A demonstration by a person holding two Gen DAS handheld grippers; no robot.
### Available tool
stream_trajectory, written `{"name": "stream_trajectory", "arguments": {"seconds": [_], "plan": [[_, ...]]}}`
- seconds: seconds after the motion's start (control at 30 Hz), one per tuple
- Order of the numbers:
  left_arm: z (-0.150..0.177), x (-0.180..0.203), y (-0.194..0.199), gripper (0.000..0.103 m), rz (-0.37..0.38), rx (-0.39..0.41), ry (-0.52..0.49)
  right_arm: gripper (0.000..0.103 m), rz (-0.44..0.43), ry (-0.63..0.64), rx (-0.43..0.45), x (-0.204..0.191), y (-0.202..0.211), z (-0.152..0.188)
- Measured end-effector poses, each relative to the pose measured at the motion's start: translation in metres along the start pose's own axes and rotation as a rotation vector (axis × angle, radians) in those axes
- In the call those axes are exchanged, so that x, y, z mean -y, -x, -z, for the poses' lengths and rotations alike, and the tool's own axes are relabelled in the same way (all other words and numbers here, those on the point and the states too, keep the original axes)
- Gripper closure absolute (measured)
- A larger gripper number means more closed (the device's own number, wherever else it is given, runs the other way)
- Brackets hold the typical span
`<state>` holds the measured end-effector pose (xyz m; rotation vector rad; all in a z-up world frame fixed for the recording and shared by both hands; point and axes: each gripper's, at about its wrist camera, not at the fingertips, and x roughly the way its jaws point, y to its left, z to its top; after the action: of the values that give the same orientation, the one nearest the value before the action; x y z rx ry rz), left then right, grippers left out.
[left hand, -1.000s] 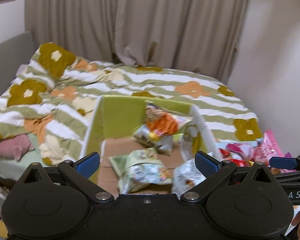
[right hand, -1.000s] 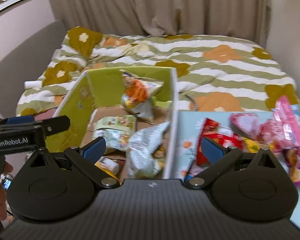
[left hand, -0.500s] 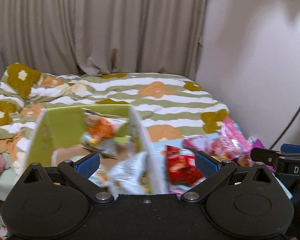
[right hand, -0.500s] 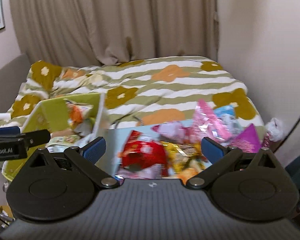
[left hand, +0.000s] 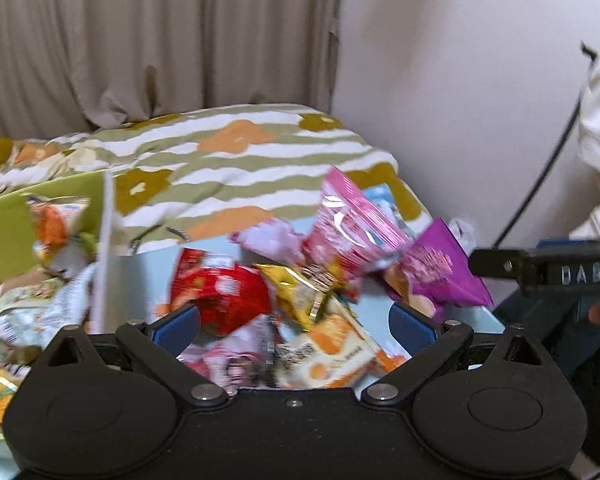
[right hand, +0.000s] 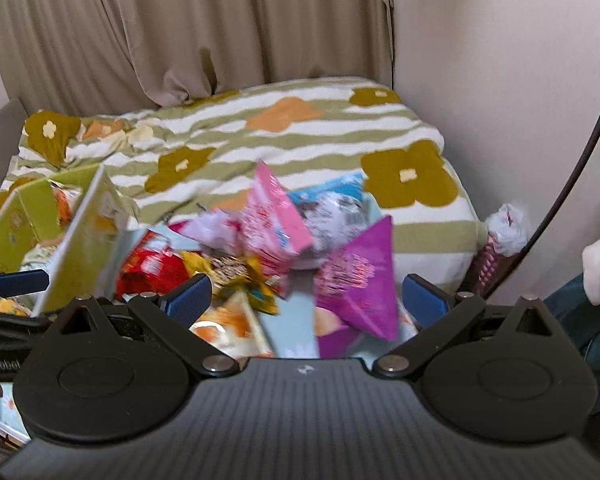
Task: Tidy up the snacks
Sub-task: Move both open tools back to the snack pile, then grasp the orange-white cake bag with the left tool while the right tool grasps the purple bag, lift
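A heap of snack packets lies on a light blue sheet (left hand: pixel 140 276): a red bag (left hand: pixel 220 296), a gold packet (left hand: pixel 300 284), a pink bag (left hand: pixel 348 224), a purple bag (left hand: pixel 440 276) and an orange-and-white packet (left hand: pixel 328 356). My left gripper (left hand: pixel 294 322) hovers open over the red and gold packets, holding nothing. My right gripper (right hand: pixel 306 300) is open and empty above the purple bag (right hand: pixel 360 276) and gold packet (right hand: pixel 236 276). A green box (left hand: pixel 8 216) at the left holds several packets, an orange one (left hand: pixel 52 228) among them.
The sheet and green box (right hand: pixel 28 208) rest on a bed with a striped flower duvet (right hand: pixel 292 128). Curtains hang behind. A wall (left hand: pixel 460 100) and a dark cable (left hand: pixel 540 184) are on the right. The right gripper's body (left hand: pixel 540 274) crosses the left view's right edge.
Both grippers have swung right, from over the green box to over the heap of packets on the blue sheet. Both stayed open and empty.
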<state>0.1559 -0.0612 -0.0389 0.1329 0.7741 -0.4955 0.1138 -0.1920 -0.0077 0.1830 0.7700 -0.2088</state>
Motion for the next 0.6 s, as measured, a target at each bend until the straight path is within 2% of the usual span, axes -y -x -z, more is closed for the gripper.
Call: {"name": "stream_trajectory", "arguments": {"seconds": [0.33, 0.53, 0.6], "plan": [[0.012, 0.045, -0.071, 0.004, 0.002, -0.119, -0.297, 0.0, -0.033, 0.025, -0.091, 0.049, -0.051, -0.003], [0.026, 0.061, -0.112, 0.008, 0.034, -0.224, -0.465, 0.0, -0.039, 0.032, -0.114, 0.053, -0.083, -0.001], [0.03, 0.063, -0.122, 0.009, 0.032, -0.251, -0.493, 0.0, -0.045, 0.029, -0.121, 0.053, -0.091, 0.0]]}}
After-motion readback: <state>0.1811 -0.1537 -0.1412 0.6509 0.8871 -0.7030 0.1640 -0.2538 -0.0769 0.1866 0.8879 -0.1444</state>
